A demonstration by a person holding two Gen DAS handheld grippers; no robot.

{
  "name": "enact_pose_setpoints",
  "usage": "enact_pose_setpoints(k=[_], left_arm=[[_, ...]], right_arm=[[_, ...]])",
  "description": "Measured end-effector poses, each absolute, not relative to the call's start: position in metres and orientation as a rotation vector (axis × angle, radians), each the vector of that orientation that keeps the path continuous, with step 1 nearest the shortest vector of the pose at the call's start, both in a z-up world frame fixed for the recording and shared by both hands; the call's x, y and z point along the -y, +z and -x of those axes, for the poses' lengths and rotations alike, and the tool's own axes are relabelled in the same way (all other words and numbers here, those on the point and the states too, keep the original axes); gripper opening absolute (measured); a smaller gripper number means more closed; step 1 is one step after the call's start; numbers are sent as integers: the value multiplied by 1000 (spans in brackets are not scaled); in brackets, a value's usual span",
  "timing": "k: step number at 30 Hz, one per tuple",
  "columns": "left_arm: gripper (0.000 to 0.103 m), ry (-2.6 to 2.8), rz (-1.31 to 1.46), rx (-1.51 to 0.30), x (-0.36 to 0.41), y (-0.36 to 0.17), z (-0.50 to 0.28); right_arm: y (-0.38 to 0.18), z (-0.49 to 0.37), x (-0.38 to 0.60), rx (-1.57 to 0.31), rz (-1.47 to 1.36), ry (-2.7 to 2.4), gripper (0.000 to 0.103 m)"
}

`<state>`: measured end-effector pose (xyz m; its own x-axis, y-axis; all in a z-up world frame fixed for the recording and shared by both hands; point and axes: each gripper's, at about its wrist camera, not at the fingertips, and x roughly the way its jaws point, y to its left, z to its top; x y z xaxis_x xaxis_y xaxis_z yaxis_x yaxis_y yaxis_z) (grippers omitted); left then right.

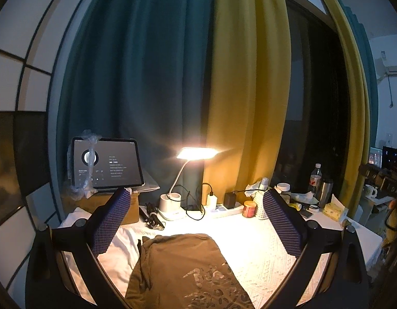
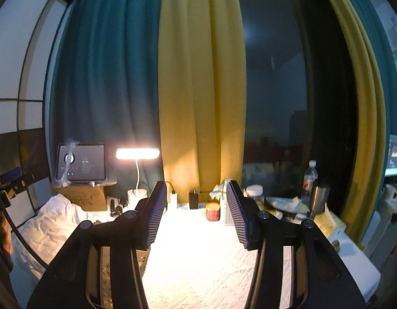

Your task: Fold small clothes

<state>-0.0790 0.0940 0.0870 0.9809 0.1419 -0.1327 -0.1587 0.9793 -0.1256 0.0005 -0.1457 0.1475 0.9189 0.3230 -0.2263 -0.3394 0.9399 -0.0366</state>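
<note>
- The left tool (image 1: pixel 195 216) has its jaws spread wide with nothing between them; it hangs above the worktop (image 1: pixel 262 252), which is covered in a white textured cloth.
- A brown garment (image 1: pixel 183 265) with a pale printed pattern lies flat on that cloth, below and between the left tool's fingers (image 1: pixel 109 224) — not touching them as far as the left wrist view shows.
- The right tool (image 2: pixel 194 212) is also parted, gripping nothing, its ribbed pads (image 2: pixel 157 213) facing each other over bare bright cloth; the garment is hidden in that view.
- A lit desk lamp (image 1: pixel 197 153) stands at the back of the worktop, its white base (image 1: pixel 170 204) beside a power strip (image 1: pixel 224 209) with chargers plugged in.
- A tablet (image 1: pixel 107 163) with its screen on leans on a cardboard box (image 1: pixel 131 206) at the back left.
- A red jar (image 1: pixel 249 209) sits near the strip — further right are a plastic bottle (image 1: pixel 315 179) and a steel tumbler (image 1: pixel 324 189).
- Crumpled white bedding (image 2: pixel 49 219) lies left of the worktop.
- Teal and yellow curtains (image 1: pixel 237 77) hang behind everything.
</note>
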Motion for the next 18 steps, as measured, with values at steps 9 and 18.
enact_pose_setpoints(k=[9,18], left_arm=[[101,150,143,-141,-95,81,74],[101,153,130,-158,-90,78,67]], right_arm=[[129,-13,136,-292,74,357,51],[124,-19,140,-304,74,342,51]])
